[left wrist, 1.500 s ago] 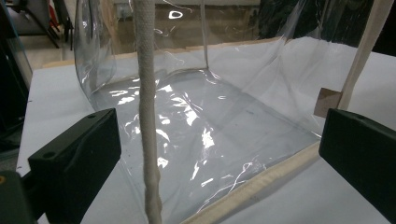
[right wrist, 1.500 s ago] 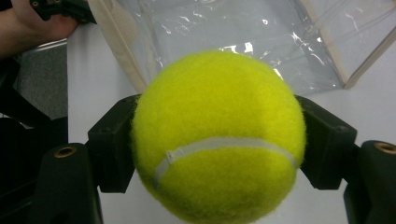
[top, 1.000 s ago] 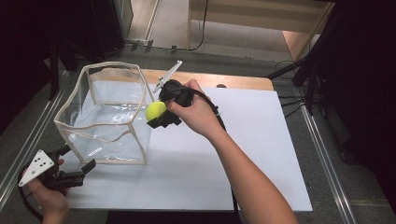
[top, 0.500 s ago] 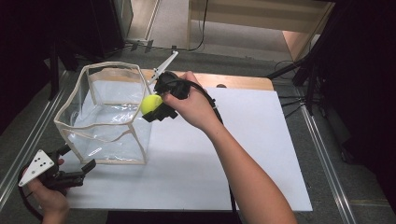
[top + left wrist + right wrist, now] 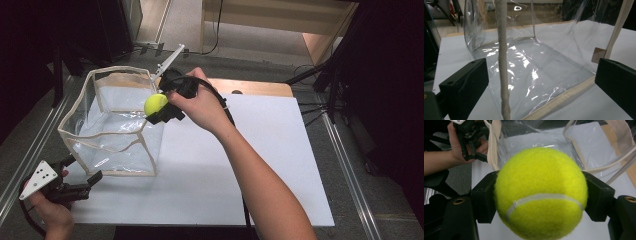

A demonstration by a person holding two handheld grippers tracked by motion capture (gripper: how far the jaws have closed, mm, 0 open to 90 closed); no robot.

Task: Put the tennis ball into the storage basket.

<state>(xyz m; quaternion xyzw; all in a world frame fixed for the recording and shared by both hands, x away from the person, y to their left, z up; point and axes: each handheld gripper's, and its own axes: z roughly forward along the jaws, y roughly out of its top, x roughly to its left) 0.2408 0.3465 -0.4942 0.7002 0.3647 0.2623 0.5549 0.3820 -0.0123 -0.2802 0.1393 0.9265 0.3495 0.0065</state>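
Your right gripper (image 5: pixel 159 107) clamps the ball (image 5: pixel 155 104) over the clear bag's (image 5: pixel 112 131) rim; your left gripper (image 5: pixel 82 184) (jaws spread, empty) sits beside the bag.

Place: a lab or recording workspace
Work surface: white tabletop (image 5: pixel 260 165) with a bare wooden strip at its far edge
Framing: metal rails (image 5: pixel 350 165) along both sides
Surroundings: dark stands, floor cables (image 5: pixel 217 30), plywood furniture behind

overhead cam + 2 close gripper cams
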